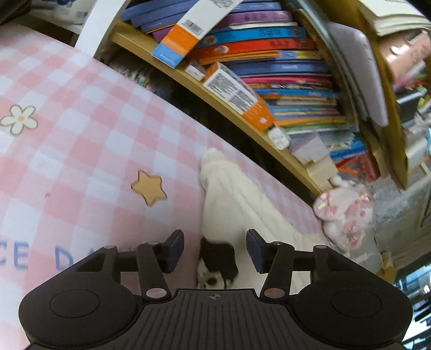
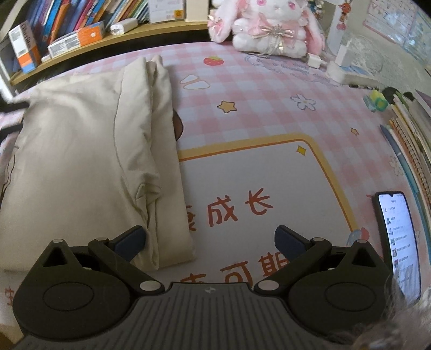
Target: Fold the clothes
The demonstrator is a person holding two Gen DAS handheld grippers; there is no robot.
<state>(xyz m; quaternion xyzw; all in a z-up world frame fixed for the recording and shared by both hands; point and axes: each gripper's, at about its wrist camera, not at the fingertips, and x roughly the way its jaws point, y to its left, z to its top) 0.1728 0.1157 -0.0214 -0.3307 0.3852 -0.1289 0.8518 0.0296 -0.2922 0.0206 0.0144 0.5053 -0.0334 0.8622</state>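
Observation:
A cream garment (image 2: 80,161) lies folded lengthwise on the pink checked mat (image 2: 269,94), its long folded edge facing the mat's middle. My right gripper (image 2: 210,237) is open wide at the garment's near corner; its left finger (image 2: 132,239) sits over the cloth and its right finger over the bare mat. In the left wrist view the same garment (image 1: 229,204) stretches away from me, with a black-and-white print (image 1: 215,258) at its near end. My left gripper (image 1: 215,249) hovers open over that print, holding nothing.
A wooden shelf packed with books (image 1: 269,67) and orange boxes (image 1: 237,97) runs along the mat's far edge. A pink-and-white plush rabbit (image 2: 269,24) sits at the back. A lit phone (image 2: 398,242) and stacked books (image 2: 412,129) lie along the right side.

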